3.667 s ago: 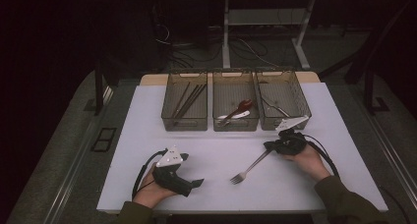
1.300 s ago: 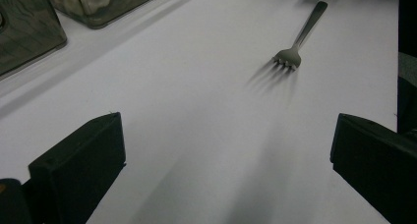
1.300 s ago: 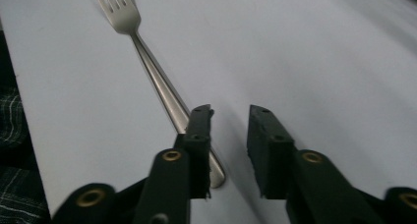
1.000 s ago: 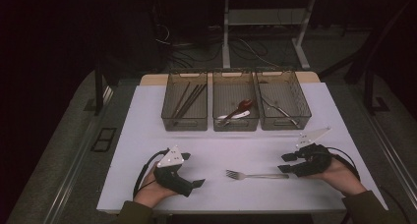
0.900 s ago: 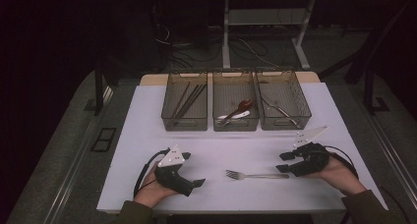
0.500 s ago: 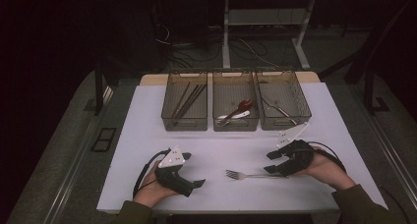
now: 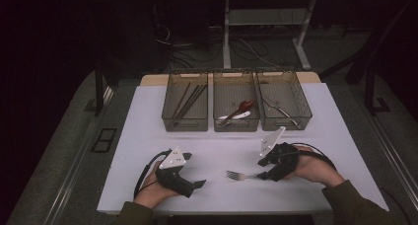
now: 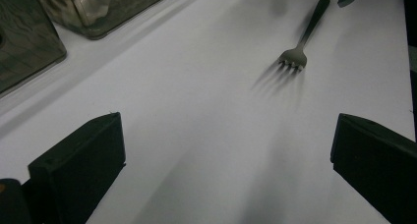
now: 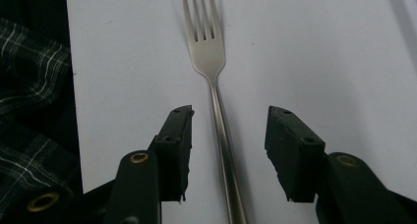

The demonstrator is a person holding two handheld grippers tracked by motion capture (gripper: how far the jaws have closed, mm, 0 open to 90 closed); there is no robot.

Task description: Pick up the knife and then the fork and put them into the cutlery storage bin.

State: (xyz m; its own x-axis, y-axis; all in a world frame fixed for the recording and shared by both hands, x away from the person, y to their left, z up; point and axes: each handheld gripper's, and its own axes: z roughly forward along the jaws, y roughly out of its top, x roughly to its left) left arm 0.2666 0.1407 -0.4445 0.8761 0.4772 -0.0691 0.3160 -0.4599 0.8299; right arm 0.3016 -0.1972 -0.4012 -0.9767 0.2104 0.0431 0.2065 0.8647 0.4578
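A metal fork (image 7: pixel 238 175) lies flat on the white table top (image 7: pixel 217 146), tines toward the left. My right gripper (image 7: pixel 262 174) sits low over its handle end. In the right gripper view the fork's handle (image 9: pixel 222 130) runs between the two jaws of the right gripper (image 9: pixel 228 130). These have just been closing but stand apart from it on both sides. My left gripper (image 7: pixel 199 184) rests at the near left with its jaws wide. In its own view the left gripper (image 8: pixel 226 155) faces the fork (image 8: pixel 297 49) across bare table.
Three wire bins stand in a row at the back: the left bin (image 7: pixel 170 117) holds chopsticks, the middle bin (image 7: pixel 235 126) holds spoons, the right bin (image 7: pixel 300 117) holds metal utensils. A plaid sleeve (image 9: pixel 29 86) lies along the near table edge.
The right gripper has slid left along the fork's handle toward the tines, so the handle now lies between its jaws. The fork and the left gripper have stayed put.
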